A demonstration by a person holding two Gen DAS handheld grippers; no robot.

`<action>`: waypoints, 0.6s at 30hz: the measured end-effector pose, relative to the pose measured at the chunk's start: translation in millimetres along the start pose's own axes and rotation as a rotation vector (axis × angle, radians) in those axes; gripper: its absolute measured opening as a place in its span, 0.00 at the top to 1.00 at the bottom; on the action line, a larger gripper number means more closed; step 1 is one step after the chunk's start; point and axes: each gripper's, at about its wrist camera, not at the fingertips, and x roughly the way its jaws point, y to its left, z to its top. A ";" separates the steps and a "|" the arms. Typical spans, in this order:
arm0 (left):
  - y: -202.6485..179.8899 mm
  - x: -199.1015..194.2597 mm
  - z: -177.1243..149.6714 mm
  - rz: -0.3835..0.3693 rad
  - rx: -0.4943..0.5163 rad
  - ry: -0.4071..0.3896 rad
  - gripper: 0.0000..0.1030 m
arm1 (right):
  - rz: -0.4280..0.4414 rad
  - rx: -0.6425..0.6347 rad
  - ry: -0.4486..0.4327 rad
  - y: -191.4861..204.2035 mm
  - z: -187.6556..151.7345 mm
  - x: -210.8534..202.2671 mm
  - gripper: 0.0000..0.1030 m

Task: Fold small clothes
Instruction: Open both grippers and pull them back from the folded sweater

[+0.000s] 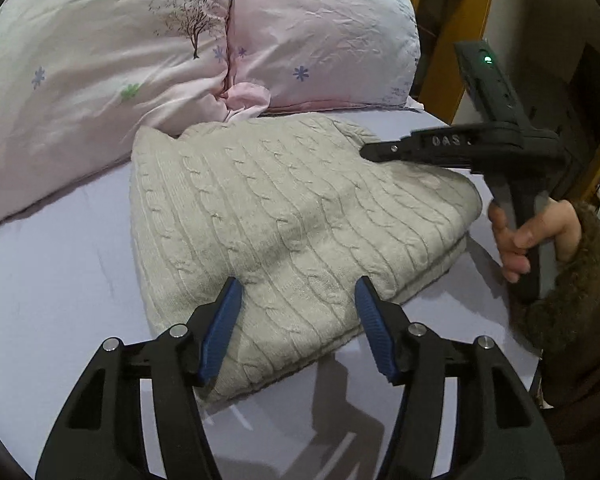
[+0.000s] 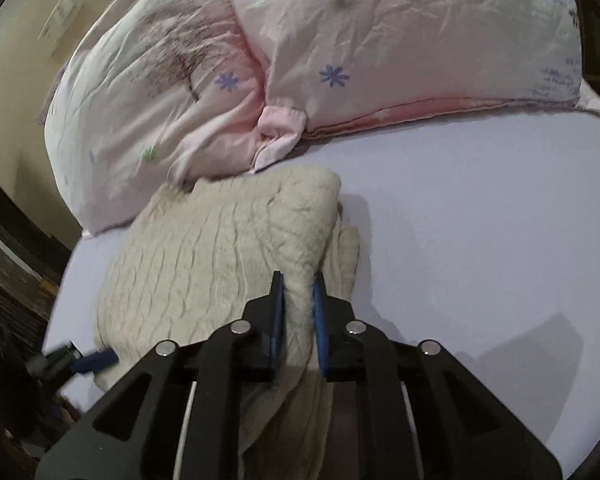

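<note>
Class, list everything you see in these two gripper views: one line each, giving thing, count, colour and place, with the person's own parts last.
sweater: one, cream cable-knit, folded on the sheet
duvet: one, pale pink with tree and flower print, bunched behind the sweater
sheet: one, pale lilac, covering the bed
left gripper: one, black with blue pads, open over the sweater's near edge
right gripper: one, black with blue pads, pinching a sweater fold
hand: one, around the right gripper's handle, brown furry cuff
</note>
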 end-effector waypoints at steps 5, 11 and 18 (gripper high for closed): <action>18.6 -26.9 -12.8 -0.023 -0.088 -0.058 0.31 | -0.029 -0.013 -0.096 3.1 -28.5 -47.8 0.43; 28.9 -40.1 -39.6 0.184 -0.218 -0.009 0.07 | -0.108 -0.034 -0.148 4.5 -78.5 -93.8 0.02; 14.0 -13.4 -46.6 0.264 -0.216 0.118 0.03 | -0.222 -0.139 0.018 48.0 -108.2 -49.1 0.02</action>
